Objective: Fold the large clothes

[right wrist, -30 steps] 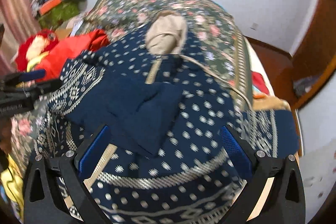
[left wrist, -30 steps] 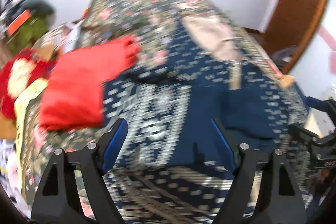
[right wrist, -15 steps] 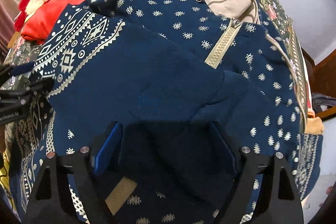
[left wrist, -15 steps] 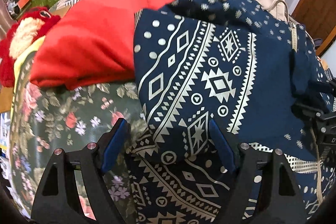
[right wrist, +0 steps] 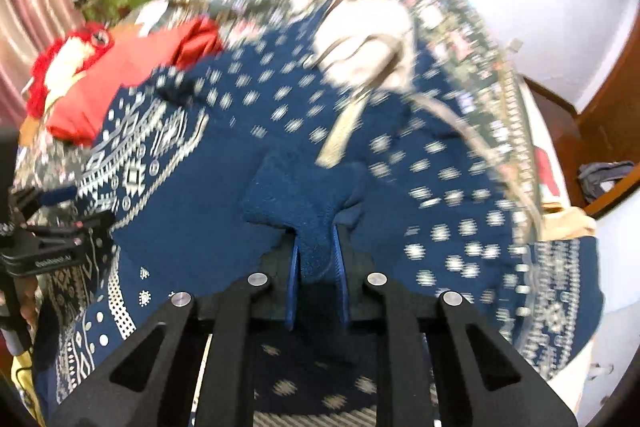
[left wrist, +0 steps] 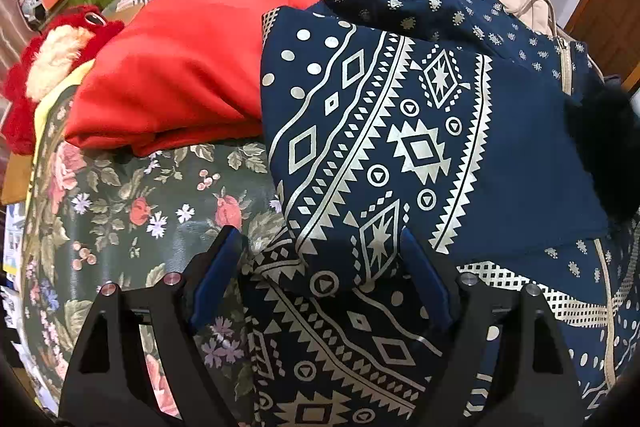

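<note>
A large navy hooded jacket [left wrist: 440,147] with silver geometric print and a beige zip and hood lining lies spread on the bed. My left gripper [left wrist: 320,263] is open, its blue fingers [left wrist: 218,267] either side of the jacket's folded patterned edge, low over the cloth. My right gripper [right wrist: 316,259] is shut on a plain navy cuff [right wrist: 300,199] of the jacket [right wrist: 400,167] and holds it up. The left gripper also shows at the left edge of the right wrist view [right wrist: 52,239].
A folded red garment [left wrist: 192,67] lies left of the jacket on the floral bedspread [left wrist: 140,211]. A red and cream plush toy [left wrist: 44,67] and clutter sit at the far left. A wooden door [right wrist: 608,99] stands right of the bed.
My right gripper has shut on the navy cuff and lifted back, so more of the bed shows. My left gripper has edged closer over the folded patterned edge and stays open.
</note>
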A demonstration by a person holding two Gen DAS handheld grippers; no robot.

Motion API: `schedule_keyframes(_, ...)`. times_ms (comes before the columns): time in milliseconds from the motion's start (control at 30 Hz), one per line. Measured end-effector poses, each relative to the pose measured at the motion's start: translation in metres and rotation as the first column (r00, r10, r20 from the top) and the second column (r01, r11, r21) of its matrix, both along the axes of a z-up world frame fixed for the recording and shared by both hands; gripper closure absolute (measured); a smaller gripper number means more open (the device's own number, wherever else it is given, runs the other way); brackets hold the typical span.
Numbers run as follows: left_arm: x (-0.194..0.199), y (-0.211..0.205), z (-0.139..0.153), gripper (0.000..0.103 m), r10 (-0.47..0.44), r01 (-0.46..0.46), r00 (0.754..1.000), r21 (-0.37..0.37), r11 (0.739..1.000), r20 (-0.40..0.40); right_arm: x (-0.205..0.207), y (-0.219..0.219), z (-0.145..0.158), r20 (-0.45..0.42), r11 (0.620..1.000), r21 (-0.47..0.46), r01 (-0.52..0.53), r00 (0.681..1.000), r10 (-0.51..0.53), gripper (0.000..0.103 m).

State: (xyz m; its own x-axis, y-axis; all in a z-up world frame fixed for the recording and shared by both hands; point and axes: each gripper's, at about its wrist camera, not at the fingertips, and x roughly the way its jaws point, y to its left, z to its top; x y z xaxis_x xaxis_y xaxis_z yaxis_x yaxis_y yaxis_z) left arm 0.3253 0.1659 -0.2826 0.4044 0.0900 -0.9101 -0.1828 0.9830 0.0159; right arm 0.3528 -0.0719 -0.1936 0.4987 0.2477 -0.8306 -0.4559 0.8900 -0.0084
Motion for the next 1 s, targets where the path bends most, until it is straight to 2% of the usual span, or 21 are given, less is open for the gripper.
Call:
schedule_keyframes(133,-0.003,-0.006,0.002,0.022,-0.005,0.005,1.0,0.04,0.999,-0.005,-0.005,-0.036,0.022,0.034,0.995,0.051,0.083,0.996,-0.085,0.093)
schedule_keyframes(267,-0.005,-0.011,0.001,0.022,-0.002,0.003,1.0,0.068,0.998,-0.011,-0.002,-0.069,0.024,0.022,0.985,0.079,0.154,0.988,-0.156,0.094)
schedule_keyframes(500,-0.005,-0.013,0.0,0.022,0.018,-0.016,1.0,0.087,0.996,-0.023,-0.007,-0.116,-0.001,-0.075,0.966,0.079,0.244,0.968,-0.238,0.094)
schedule_keyframes(600,-0.004,-0.014,0.0,0.022,0.024,-0.021,0.999,0.091,0.996,-0.03,-0.008,-0.133,-0.012,-0.139,0.959,0.088,0.268,0.957,-0.255,0.094)
schedule_keyframes(767,-0.004,-0.016,0.002,0.022,0.031,-0.027,0.999,0.096,0.995,-0.045,-0.011,-0.151,-0.021,-0.198,0.954,0.08,0.288,0.943,-0.268,0.092)
schedule_keyframes(867,-0.004,-0.018,0.004,0.022,0.034,-0.028,0.998,0.096,0.995,-0.058,-0.013,-0.159,-0.02,-0.223,0.951,0.097,0.294,0.937,-0.267,0.076)
schedule_keyframes(933,-0.004,-0.02,0.009,0.022,0.03,-0.024,0.998,0.094,0.995,-0.059,-0.015,-0.165,-0.016,-0.218,0.949,0.106,0.297,0.938,-0.269,0.055)
schedule_keyframes(1000,-0.004,-0.025,0.018,0.022,0.021,-0.016,0.999,0.088,0.996,-0.046,-0.019,-0.172,-0.006,-0.187,0.946,0.123,0.3,0.943,-0.275,0.049)
